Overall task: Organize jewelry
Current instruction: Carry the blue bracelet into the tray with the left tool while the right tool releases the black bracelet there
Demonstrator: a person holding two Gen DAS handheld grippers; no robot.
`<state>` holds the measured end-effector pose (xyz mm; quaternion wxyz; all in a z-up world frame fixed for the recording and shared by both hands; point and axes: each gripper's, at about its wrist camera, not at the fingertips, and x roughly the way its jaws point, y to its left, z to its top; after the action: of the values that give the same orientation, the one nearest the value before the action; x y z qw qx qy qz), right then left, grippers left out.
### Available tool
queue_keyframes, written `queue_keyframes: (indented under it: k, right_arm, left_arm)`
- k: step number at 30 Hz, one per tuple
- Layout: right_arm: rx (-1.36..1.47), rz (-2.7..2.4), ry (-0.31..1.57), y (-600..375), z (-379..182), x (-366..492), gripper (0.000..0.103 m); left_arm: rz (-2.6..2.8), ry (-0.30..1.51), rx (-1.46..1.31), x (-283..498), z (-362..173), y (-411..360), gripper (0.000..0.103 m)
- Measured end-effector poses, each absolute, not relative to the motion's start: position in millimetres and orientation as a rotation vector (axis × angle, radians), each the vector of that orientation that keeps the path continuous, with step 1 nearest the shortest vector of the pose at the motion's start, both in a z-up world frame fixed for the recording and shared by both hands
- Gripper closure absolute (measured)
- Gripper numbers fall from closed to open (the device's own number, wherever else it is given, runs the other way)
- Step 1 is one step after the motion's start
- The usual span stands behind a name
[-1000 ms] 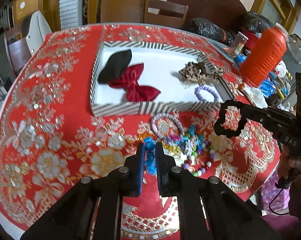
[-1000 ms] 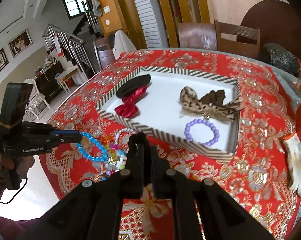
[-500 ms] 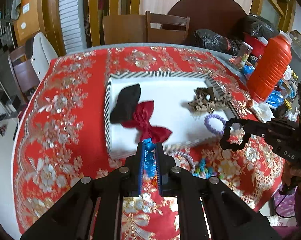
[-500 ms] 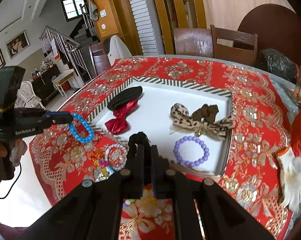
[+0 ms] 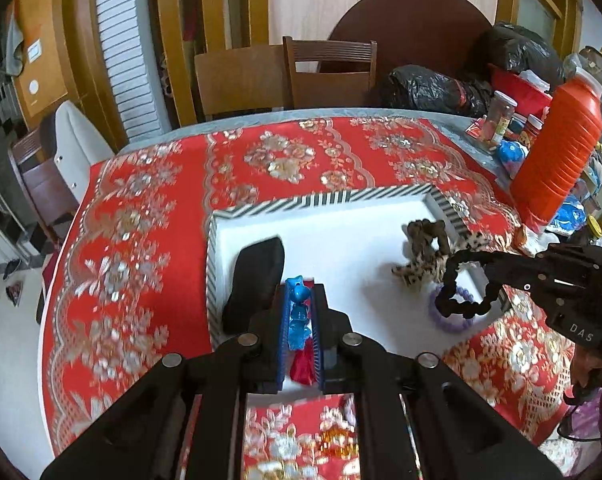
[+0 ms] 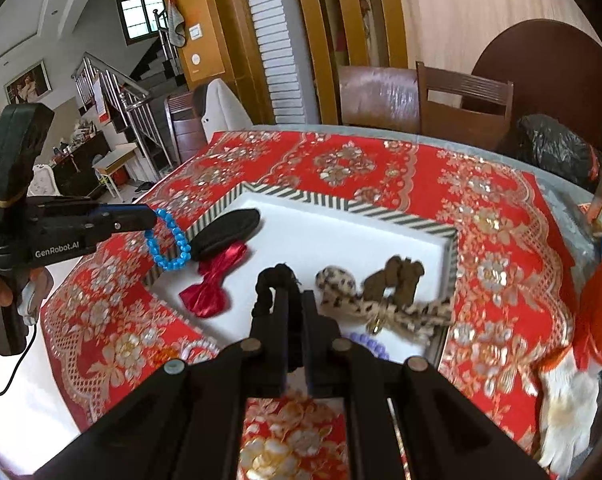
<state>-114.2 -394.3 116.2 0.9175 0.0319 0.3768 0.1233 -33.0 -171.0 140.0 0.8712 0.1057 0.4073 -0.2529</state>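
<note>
On left gripper [image 6: 151, 218], "GenRobot.AI", right gripper [image 5: 487, 276], "DAS"

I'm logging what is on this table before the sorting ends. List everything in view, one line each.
Tray: one, white with striped rim, on the tablecloth.
Black bow: one, tray's left end.
Red bow: one, in the tray beside the black bow.
Leopard-print bow: one, tray's right part.
Purple bead bracelet: one, tray's near right corner.
Blue bead bracelet: one, held in the left gripper.
Black scrunchie: one, held in the right gripper.
Tablecloth: one, red with floral pattern.
Orange bottle: one, table's right side.
White glove: one, table's right edge.
Chairs: two, wooden, behind the table.
Left gripper: shut.
Right gripper: shut.
</note>
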Motion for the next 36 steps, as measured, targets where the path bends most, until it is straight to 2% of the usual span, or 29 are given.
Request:
queue_keyframes:
  k: [9,20,31,36]
  right_arm:
    - [0.061,0.223,0.784,-401.2,117.6,-70.2,0.097]
    - [0.108,0.186,0.827,-406.0,99.8,-19.4,0.097]
    - [0.177,0.115,0.909,-415.8,61.3,28.8,0.097]
    - [0.187,0.043,0.953,-425.0,37.9,41.8,0.097]
  left_arm:
    - [-0.535,0.847,0.231,13.0,138.5,-202.3,0.103]
    - [-0.558,0.903,0.18,62.8,106.7,-230.7,0.103]
    - [-0.465,1.015,0.11,95.7,52.2,-213.0,0.103]
    - [-0.455,1.025,0.08,96.6,46.0,-202.4,0.103]
